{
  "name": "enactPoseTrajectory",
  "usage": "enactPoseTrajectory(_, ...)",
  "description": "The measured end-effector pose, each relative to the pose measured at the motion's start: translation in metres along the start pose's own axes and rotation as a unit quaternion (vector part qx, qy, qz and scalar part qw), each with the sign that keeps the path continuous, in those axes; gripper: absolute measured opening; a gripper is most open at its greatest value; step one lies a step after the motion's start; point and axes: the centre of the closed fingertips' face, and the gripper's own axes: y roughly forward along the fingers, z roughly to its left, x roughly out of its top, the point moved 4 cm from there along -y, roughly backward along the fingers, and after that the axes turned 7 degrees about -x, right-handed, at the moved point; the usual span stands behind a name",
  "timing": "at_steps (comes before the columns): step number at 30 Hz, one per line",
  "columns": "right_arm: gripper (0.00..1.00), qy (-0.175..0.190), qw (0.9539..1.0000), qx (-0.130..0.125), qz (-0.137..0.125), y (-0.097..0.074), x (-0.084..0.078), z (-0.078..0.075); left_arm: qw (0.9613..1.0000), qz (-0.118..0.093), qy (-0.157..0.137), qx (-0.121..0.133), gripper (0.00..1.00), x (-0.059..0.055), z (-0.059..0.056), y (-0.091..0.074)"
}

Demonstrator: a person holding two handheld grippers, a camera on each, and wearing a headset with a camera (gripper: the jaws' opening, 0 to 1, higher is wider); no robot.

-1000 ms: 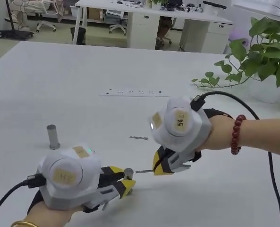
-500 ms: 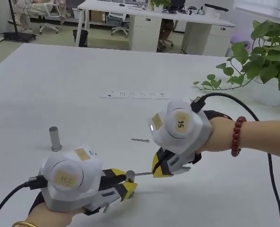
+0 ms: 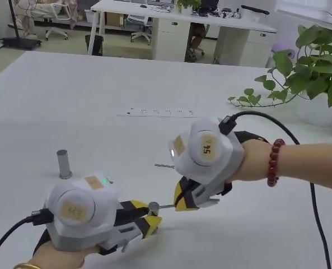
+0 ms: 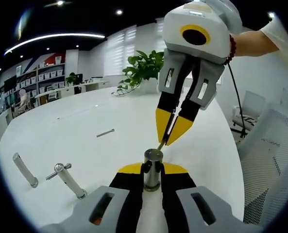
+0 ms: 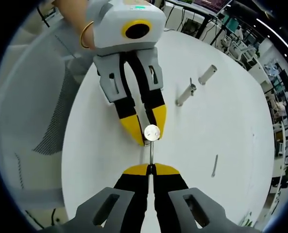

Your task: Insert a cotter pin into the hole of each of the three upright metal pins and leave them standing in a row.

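Observation:
My left gripper [image 3: 150, 216] is shut on a short metal pin [image 3: 153, 208], seen upright between its jaws in the left gripper view [image 4: 153, 167]. From the right, my right gripper [image 3: 179, 203] is shut on a thin cotter pin [image 5: 150, 154]. The cotter pin's tip meets the held pin's head [image 5: 151, 132]; whether it has entered the hole I cannot tell. A bare metal pin [image 3: 63, 163] stands upright at the left. Another pin [image 4: 68, 178] stands beside it with a cotter pin through its top. A loose cotter pin [image 3: 164, 166] lies on the table.
The white table [image 3: 98, 89] has a flat power strip [image 3: 157, 112] at its middle. A potted plant [image 3: 311, 61] stands at the right edge. The right gripper's cable [image 3: 305, 168] trails over the table. Desks and chairs stand beyond the far edge.
My right gripper has moved a little left, bringing the cotter pin's tip up to the head of the held pin. The left gripper has barely moved.

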Motion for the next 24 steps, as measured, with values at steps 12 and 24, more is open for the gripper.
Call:
enactPoseTrajectory(12, 0.04, 0.016, 0.9998, 0.008, -0.009, 0.005, 0.01, 0.002, 1.0, -0.005, -0.005, 0.004, 0.11, -0.002, -0.002, 0.0)
enactPoseTrajectory(24, 0.04, 0.021, 0.9996, 0.01, -0.016, 0.008, 0.018, 0.004, 0.9994, -0.01, -0.032, 0.008, 0.12, -0.006, -0.001, 0.001)
